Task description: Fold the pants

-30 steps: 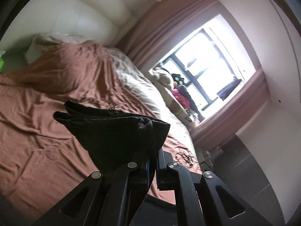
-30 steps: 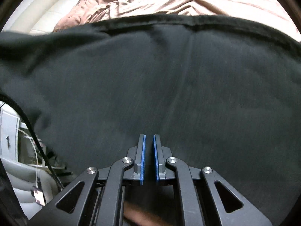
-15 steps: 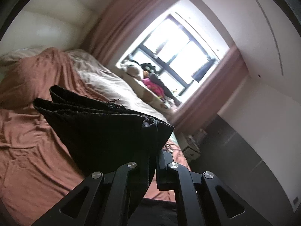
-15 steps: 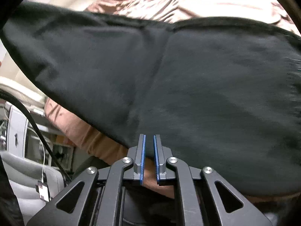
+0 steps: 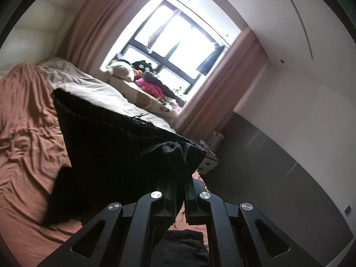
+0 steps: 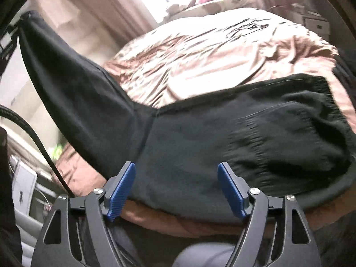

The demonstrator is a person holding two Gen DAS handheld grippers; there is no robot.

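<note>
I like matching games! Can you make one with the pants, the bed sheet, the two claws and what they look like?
Things:
1. pants
2. bed sheet
3. left claw
4. right claw

Looks:
A. wide open, has just been opening, nothing pinched
B. black
C. brownish-pink and wrinkled
D. shut on the pants

Pairs: 1-B, 2-C, 3-D, 4-A
</note>
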